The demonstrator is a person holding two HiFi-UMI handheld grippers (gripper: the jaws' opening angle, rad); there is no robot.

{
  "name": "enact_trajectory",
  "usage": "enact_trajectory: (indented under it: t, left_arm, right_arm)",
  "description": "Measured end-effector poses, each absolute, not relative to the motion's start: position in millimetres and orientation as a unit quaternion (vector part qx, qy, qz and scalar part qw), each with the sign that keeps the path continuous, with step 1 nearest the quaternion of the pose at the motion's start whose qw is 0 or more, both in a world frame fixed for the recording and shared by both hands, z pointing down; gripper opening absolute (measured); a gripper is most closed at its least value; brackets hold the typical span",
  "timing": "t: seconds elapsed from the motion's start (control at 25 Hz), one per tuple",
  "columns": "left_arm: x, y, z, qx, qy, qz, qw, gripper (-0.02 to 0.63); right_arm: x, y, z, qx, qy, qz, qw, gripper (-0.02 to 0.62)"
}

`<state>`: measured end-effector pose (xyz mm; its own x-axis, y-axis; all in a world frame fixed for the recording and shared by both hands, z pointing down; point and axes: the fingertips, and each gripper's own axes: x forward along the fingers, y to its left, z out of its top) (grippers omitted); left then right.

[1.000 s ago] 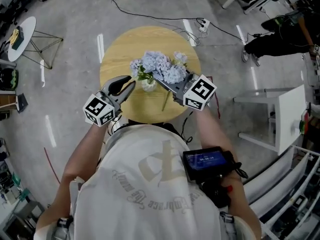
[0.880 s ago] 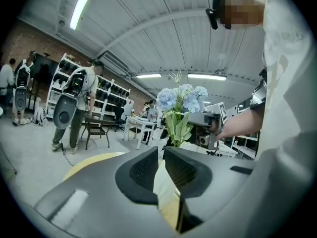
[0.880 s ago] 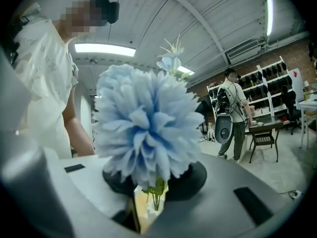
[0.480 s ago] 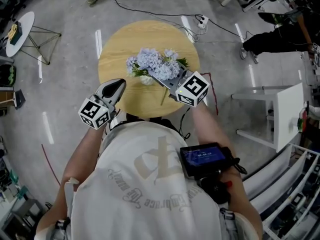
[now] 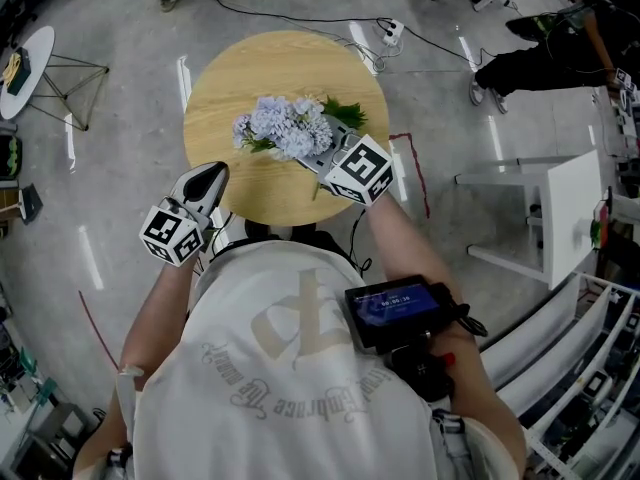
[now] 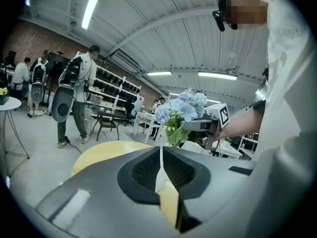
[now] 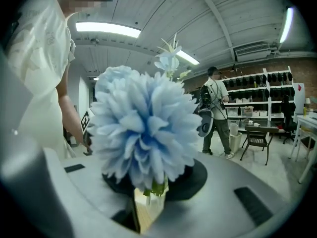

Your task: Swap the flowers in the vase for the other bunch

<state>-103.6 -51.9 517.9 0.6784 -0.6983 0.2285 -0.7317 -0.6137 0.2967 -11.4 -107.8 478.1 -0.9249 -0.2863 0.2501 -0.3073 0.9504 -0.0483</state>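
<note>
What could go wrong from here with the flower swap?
The right gripper pinches the blue flower bunch by its stems alone, so the large heads might sag or slip. The left gripper is shut, off by the edge of the round table, so nothing steadies whatever the stems may catch on below.

No word or number can be read with certainty. In the head view, at 6 o'clock, the back of the person's white shirt [image 5: 290, 368] bears a large pale emblem and an arc of script lettering, too faint and bent to read. Between 4 and 5 o'clock, a blue screen [image 5: 393, 303] on the right forearm shows a row of small white characters, too small to tell. The left gripper [image 5: 207, 178] at 9 o'clock and the right gripper [image 5: 312, 158] at 1 o'clock each carry a cube with black-and-white square markers, which are patterns and not letters.
</note>
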Motion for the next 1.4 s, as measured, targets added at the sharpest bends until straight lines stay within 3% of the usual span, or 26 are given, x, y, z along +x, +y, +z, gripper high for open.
enact_trajectory:
  t: [0.68,1.4]
  left_arm:
    - [-101.5,-46.5,513.5,0.898,-0.399,0.031,0.184,0.021]
    - [-111.0,-39.7,515.0,0.904,-0.383,0.029,0.186,0.021]
  right_arm:
    - [0.5,-114.8,478.9,0.195,-0.971,0.028,0.138,0.110]
    - [1.9,-117.0,481.1,0.239,-0.961,0.032,0.137,0.244]
